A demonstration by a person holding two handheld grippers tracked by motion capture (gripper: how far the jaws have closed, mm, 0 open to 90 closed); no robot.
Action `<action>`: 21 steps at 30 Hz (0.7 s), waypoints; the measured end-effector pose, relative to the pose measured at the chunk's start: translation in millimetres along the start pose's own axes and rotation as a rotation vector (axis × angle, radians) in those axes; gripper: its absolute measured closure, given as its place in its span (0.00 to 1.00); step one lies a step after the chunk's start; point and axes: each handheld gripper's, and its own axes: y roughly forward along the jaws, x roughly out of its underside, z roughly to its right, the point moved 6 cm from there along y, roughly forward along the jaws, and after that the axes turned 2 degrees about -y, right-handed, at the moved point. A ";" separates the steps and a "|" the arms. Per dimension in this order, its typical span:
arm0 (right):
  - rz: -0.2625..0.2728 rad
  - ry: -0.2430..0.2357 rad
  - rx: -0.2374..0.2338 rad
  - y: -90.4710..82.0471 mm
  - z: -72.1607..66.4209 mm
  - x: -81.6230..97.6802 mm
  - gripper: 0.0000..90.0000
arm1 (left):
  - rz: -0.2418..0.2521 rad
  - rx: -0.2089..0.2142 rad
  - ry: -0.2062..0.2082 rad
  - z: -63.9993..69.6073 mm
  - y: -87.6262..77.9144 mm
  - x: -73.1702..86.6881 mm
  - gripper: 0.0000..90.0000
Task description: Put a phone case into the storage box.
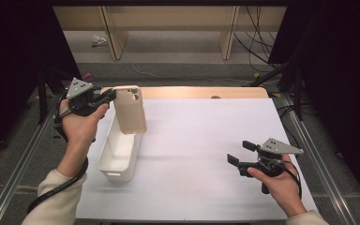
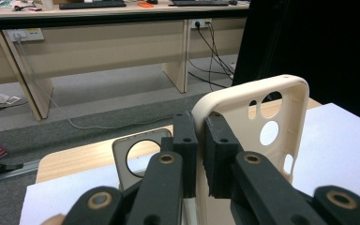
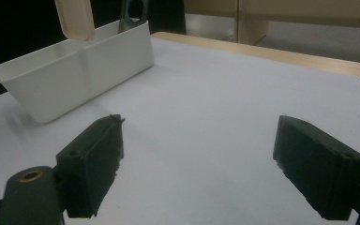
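At the table's ten o'clock, left gripper [image 1: 111, 96] pinches a beige phone case [image 1: 130, 109] by its rim, hanging above the white bin [image 1: 118, 157]; right gripper [image 1: 242, 152] idles spread wide at four o'clock; judged next: lower, then release.

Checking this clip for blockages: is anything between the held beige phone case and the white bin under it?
Nothing visible. The left hand-held gripper holds the beige phone case above the white bin; a grey case stands at the bin's far end.
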 end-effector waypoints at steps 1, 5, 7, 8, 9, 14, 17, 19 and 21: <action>-0.001 0.000 0.000 -0.1 -0.1 0.0 0.19 | 0.000 -0.001 0.000 -0.8 -0.2 -0.3 0.93; -0.001 0.000 0.000 0.2 0.0 0.2 0.19 | 0.003 -0.010 0.003 -4.7 -1.5 -1.6 0.93; 0.000 0.000 0.000 0.0 0.1 0.2 0.19 | 0.003 -0.012 0.006 -6.4 -1.8 -1.4 0.93; -0.001 0.000 0.001 -0.2 0.1 0.1 0.19 | 0.002 -0.014 0.007 -7.3 -1.7 -1.0 0.93; 0.000 0.000 0.000 -0.1 0.1 0.1 0.19 | 0.000 -0.015 0.009 -8.0 -1.5 -0.8 0.93; 0.001 -0.002 0.001 -0.3 0.1 0.0 0.19 | -0.004 -0.022 0.004 -12.5 -0.8 0.4 0.93; 0.000 -0.001 0.001 -0.2 0.2 0.1 0.19 | -0.005 -0.030 0.003 -15.6 -0.8 0.8 0.93; 0.000 -0.001 0.000 -0.2 -0.1 0.1 0.19 | -0.007 -0.035 0.007 -17.7 -0.7 1.3 0.93; 0.000 -0.002 0.000 -0.2 0.0 0.0 0.19 | -0.009 -0.035 0.007 -18.8 -0.1 2.3 0.93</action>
